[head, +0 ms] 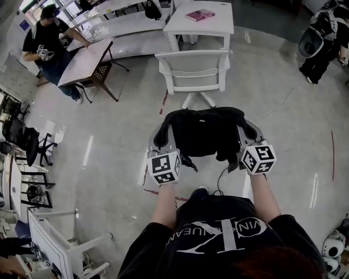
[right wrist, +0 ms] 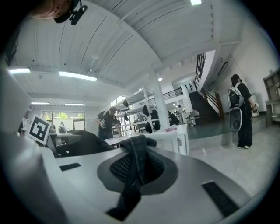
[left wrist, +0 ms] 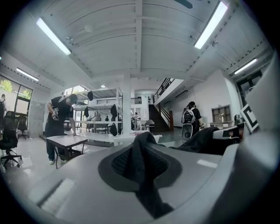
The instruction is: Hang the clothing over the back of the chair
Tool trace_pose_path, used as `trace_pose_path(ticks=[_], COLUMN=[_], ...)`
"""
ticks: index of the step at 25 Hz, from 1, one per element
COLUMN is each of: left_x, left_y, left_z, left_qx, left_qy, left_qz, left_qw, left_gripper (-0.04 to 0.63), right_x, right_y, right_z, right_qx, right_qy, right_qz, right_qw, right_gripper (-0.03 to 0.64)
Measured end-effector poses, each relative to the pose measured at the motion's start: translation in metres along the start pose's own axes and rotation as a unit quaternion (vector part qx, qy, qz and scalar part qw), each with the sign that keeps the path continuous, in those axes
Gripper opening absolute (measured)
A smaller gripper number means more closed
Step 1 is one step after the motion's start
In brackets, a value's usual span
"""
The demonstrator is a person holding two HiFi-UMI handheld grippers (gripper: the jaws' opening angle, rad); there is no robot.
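Note:
A black piece of clothing (head: pixel 203 131) hangs stretched between my two grippers at chest height. My left gripper (head: pixel 160 137) is shut on its left end, and a fold of dark cloth (left wrist: pixel 141 151) is pinched between the jaws of that gripper (left wrist: pixel 140 162). My right gripper (head: pixel 248 132) is shut on the right end, where a bunched fold (right wrist: pixel 136 148) sticks up from the right gripper (right wrist: pixel 135 168). A white chair (head: pixel 194 71) stands on the floor just beyond the clothing, its back facing me. The clothing does not touch the chair.
Behind the chair is a white desk (head: pixel 215 24) with a pink book (head: pixel 200 15). A person (head: pixel 48 41) leans on a slanted table (head: pixel 87 59) at the far left. Black office chairs (head: pixel 24 140) line the left edge. Another person (head: pixel 323 38) stands far right.

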State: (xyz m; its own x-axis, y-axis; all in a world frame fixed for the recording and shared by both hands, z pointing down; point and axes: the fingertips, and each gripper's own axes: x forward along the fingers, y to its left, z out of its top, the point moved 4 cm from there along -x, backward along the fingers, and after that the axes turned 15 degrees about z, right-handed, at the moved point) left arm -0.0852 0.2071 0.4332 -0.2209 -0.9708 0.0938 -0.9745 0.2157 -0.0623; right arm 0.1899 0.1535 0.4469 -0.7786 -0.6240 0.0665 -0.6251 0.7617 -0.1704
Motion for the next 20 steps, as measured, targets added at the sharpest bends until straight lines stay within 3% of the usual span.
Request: trace_pose_path(ticks=[8, 20], left_x=[0.045, 0.118], left_y=[0.021, 0.034], left_z=[0.016, 0.021], left_qx=[0.011, 0.003], left_qy=[-0.008, -0.012], left_qz=[-0.026, -0.022], left_qw=[0.9996, 0.9997], left_gripper=[0.038, 0.038], right_x=[0.038, 0.106], right_y=[-0.01, -0.043], right_z=[0.015, 0.026], right_qx=[0.001, -0.005], right_qy=[-0.014, -0.016], right_qz=[-0.024, -0.015], right_qw=[1.0, 1.0], right_gripper=[0.021, 0.021])
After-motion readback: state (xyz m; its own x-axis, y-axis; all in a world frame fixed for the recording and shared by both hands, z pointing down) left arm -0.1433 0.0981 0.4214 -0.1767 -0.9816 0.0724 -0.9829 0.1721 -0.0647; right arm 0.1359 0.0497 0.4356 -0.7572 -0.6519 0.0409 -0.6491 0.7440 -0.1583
